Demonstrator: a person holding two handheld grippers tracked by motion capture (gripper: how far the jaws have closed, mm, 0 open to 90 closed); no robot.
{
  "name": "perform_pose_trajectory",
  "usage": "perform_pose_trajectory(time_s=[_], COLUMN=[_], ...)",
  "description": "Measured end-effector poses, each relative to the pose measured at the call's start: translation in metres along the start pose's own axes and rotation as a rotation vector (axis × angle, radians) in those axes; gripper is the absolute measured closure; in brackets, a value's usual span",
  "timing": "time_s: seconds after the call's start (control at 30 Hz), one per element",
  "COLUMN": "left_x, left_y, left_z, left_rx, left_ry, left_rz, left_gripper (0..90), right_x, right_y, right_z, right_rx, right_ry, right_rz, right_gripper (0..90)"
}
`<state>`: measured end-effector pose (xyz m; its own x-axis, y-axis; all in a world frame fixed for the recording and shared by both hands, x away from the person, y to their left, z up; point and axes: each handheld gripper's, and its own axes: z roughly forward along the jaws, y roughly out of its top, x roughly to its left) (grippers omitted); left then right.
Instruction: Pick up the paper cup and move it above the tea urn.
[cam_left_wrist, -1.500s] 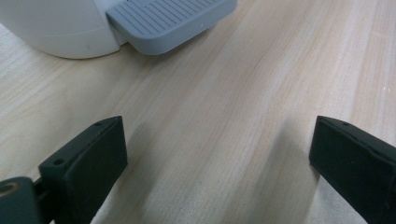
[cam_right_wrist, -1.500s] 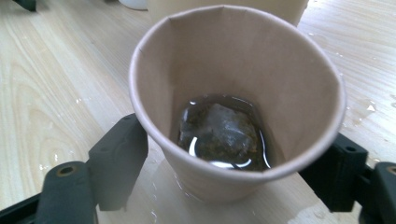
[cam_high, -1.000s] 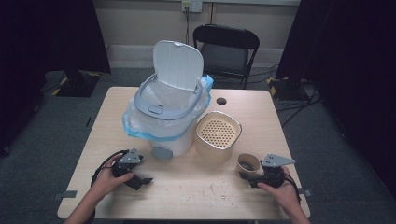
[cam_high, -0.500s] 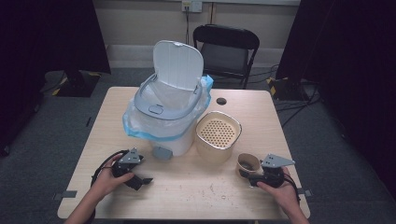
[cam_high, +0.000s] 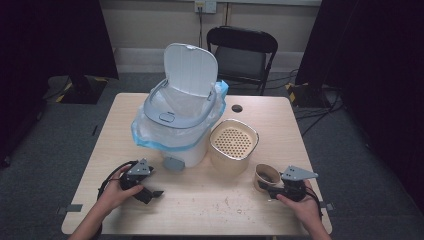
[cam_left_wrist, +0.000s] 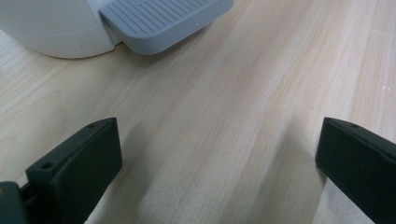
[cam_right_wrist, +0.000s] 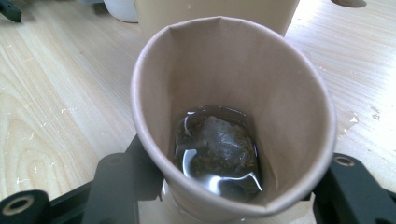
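Between your right tool's (cam_right_wrist: 233, 196) jaws, a brown paper cup (cam_right_wrist: 233, 116) sits squeezed oval, holding dark liquid and a soggy tea bag (cam_right_wrist: 219, 144), on the bench (cam_high: 200, 200) near the perforated strainer (cam_high: 233, 142). Likely next: lift level, avoiding spills. Your left tool (cam_left_wrist: 217, 158) rests open, empty, beside the bin's ribbed grey pedal (cam_left_wrist: 163, 21).

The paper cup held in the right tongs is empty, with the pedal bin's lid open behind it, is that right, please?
Not quite: the paper cup in the right tongs holds a tea bag in dark liquid, as the right gripper view shows. The pedal bin's lid is open.
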<state>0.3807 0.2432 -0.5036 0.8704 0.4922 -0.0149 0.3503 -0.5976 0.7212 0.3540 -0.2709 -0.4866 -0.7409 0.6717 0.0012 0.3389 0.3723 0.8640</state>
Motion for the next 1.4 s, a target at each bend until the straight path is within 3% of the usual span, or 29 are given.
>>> perform_pose_trajectory(time_s=[0.37,0.83,1.03,1.4], left_x=[0.0,0.0,0.0,0.0], left_y=[0.0,0.0,0.0,0.0], left_z=[0.0,0.0,0.0,0.0], left_rx=[0.002,0.003,0.006,0.002], left_ry=[0.001,0.006,0.008,0.004], left_rz=[0.0,0.0,0.001,0.001], left_gripper=[0.0,0.0,0.0,0.0], right_x=[-0.004,-0.018,-0.026,-0.039], right_y=[0.014,0.036,0.039,0.046], right_z=[-0.005,0.002,0.004,0.011], right_rx=[0.009,0.012,0.005,0.011], right_ry=[-0.022,-0.046,-0.06,-0.091], right_rz=[-0.036,-0.05,-0.022,-0.021], right_gripper=[45.3,45.5,45.5,45.7])
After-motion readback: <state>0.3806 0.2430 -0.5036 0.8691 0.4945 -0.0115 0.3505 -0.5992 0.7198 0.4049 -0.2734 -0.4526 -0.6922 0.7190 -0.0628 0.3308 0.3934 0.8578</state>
